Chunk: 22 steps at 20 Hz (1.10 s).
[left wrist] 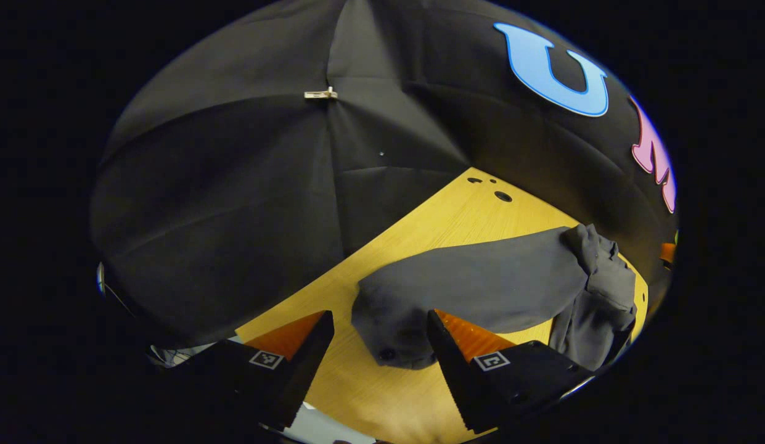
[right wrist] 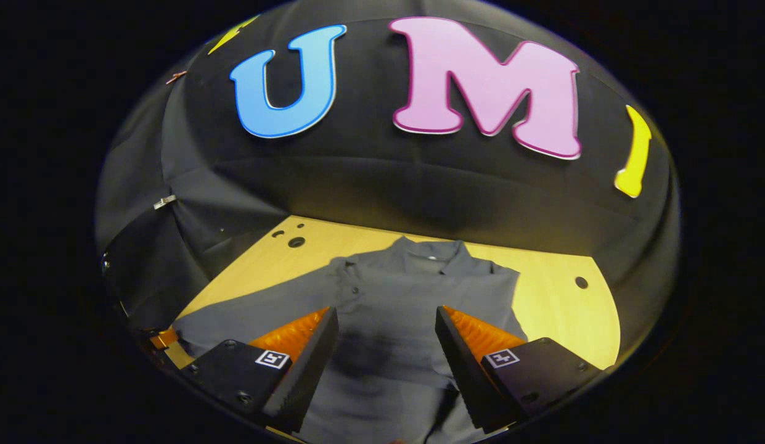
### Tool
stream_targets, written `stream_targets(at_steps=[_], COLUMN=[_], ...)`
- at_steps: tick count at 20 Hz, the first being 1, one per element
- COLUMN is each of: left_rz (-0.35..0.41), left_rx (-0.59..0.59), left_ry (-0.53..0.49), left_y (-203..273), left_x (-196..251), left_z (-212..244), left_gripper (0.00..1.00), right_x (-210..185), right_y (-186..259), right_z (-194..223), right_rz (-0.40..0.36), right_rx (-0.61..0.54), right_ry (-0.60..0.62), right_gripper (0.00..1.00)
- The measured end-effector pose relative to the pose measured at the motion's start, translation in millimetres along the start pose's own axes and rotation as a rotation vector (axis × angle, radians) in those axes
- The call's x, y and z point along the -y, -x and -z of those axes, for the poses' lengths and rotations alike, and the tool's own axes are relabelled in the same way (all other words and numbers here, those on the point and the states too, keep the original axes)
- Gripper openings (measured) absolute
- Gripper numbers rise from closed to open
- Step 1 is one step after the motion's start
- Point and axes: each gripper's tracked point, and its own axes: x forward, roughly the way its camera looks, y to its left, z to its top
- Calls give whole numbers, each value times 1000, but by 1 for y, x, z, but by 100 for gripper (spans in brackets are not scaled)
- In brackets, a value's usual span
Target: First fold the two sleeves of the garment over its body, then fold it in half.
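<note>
Here we hold both claws wide open, gripping nothing. The left claw [left wrist: 379, 364] hangs over a sleeve [left wrist: 474, 287] stretched across the wooden table [left wrist: 444, 222], prob. lined up to grab its cuff. The right claw [right wrist: 387, 364] hovers above the grey shirt [right wrist: 407, 290], laid flat w/ collar far.

A plain dark grey garment [right wrist: 394, 308] lies on a light yellow wood-grain table [right wrist: 555, 308].

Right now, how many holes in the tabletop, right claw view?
4. Three cluster at the table's far left corner: one large, two small. One sits alone at the far right. The shirt may hide more.
</note>
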Motion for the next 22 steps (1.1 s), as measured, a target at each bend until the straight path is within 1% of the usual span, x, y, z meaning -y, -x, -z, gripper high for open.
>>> stream_targets(at_steps=[2,3,4,5,7,8,9,11,12,15,16,17,19,20,21,22], left_rz=[-15,-20,-30,-40,-60,-70,-77,-68,-61,-32,-23,-17,-10,-14,-18,-8], left_rx=[-26,-46,-68,-94,-127,-137,-140,-138,-136,-145,-143,-143,-162,-169,-170,-173], left_ry=[-26,-29,-30,-26,-13,-13,-17,-40,-53,-95,-111,-128,-196,-244,-272,-271], left_y=[-14,-22,-30,-37,-49,-52,-54,-57,-59,-61,-62,-62,-63,-65,-64,-63], left_x=[3,6,5,4,2,0,1,9,13,23,27,31,41,44,45,48], left_z=[-1,3,6,11,18,20,20,18,17,18,16,17,16,14,12,11], left_gripper=[96,92,92,96,96,100,96,98,97,72,71,55,44,30,20,15], right_x=[17,28,38,48,66,72,79,92,97,107,109,111,115,118,122,123], right_y=[23,35,44,52,69,76,82,94,98,107,108,109,108,109,109,110], right_z=[18,27,35,41,51,57,61,71,77,92,94,94,94,94,94,94], right_rz=[24,37,51,65,88,96,103,117,123,123,123,121,118,119,119,115], right_rx=[-17,-25,-32,-38,-42,-47,-54,-60,-67,-92,-95,-95,-88,-83,-82,-83], right_ry=[-35,-45,-47,-46,-51,-54,-55,-52,-50,-65,-75,-85,-96,-95,-96,-97], right_gripper=[98,98,99,98,98,98,98,99,99,98,98,98,99,98,98,99])
